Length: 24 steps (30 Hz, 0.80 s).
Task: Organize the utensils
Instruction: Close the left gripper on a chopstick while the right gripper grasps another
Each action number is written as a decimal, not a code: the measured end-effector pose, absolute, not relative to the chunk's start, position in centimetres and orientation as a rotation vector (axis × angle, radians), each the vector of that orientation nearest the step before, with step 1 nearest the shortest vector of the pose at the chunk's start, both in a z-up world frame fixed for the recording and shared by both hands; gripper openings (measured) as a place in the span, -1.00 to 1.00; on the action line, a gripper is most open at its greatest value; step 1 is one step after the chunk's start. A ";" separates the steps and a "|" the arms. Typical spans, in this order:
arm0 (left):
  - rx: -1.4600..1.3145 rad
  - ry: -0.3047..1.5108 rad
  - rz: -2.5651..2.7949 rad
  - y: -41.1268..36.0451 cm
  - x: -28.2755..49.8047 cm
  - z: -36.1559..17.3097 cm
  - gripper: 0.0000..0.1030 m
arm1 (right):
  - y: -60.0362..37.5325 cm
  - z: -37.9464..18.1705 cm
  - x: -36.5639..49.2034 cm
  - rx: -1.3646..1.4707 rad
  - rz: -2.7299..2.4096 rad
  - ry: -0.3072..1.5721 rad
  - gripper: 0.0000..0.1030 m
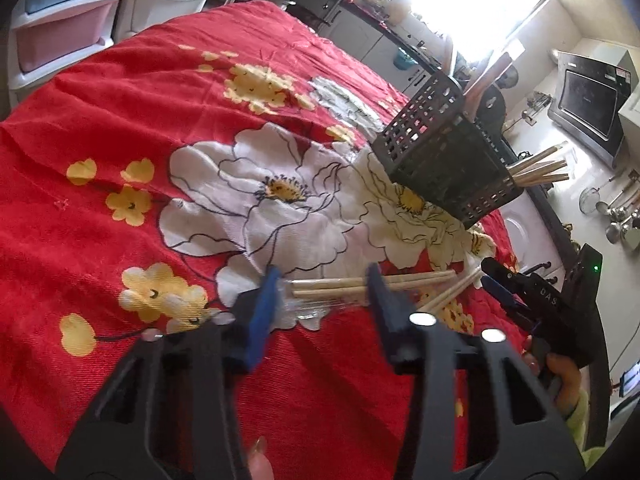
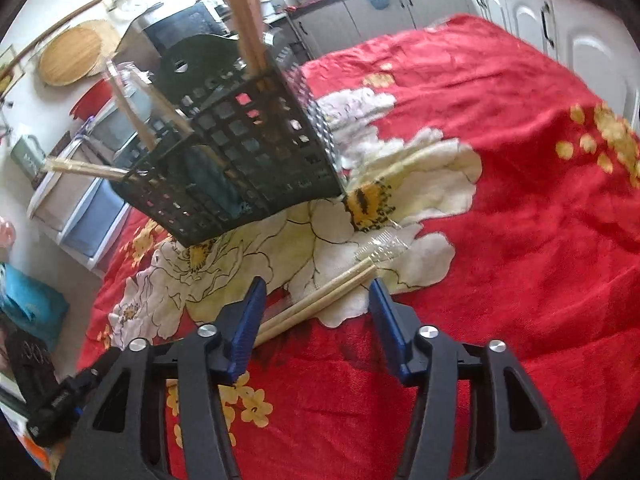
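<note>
A pair of pale wooden chopsticks [image 1: 340, 286] [image 2: 320, 300], partly in a clear plastic wrapper [image 2: 380, 246], lies on the red floral cloth [image 1: 120, 280] [image 2: 520, 240]. My left gripper [image 1: 324, 296] hovers low over one end of them. Its blue pads stand apart and the sticks run crosswise behind the right finger, unpressed. My right gripper [image 2: 318, 308] straddles the other end, open, with the sticks passing diagonally between its fingers. It also shows at the right edge as the right gripper [image 1: 500, 280]. A black mesh caddy [image 1: 448, 160] [image 2: 248, 152] stands beyond, with chopsticks and a dark spatula in it.
Plastic drawer units [image 1: 68, 20] stand past the cloth's far left edge. A counter with a microwave [image 1: 588, 96] and hanging ladles [image 1: 620, 216] is to the right. White cabinets [image 2: 520, 20] line the far side. A person's hand [image 1: 560, 376] holds the right gripper.
</note>
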<state>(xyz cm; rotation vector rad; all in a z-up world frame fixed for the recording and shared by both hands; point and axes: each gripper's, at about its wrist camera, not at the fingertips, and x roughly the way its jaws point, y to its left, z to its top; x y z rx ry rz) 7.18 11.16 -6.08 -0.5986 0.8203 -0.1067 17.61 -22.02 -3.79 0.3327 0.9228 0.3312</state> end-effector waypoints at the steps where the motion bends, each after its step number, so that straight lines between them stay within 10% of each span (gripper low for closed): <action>1: -0.598 0.822 -0.107 11.2 7.1 -6.1 -0.49 | -22.2 -4.0 17.8 0.353 0.332 0.930 -0.14; 24: -0.598 0.699 -0.253 10.7 7.4 -1.8 -0.90 | -24.7 -4.5 20.7 0.603 0.370 0.955 -0.77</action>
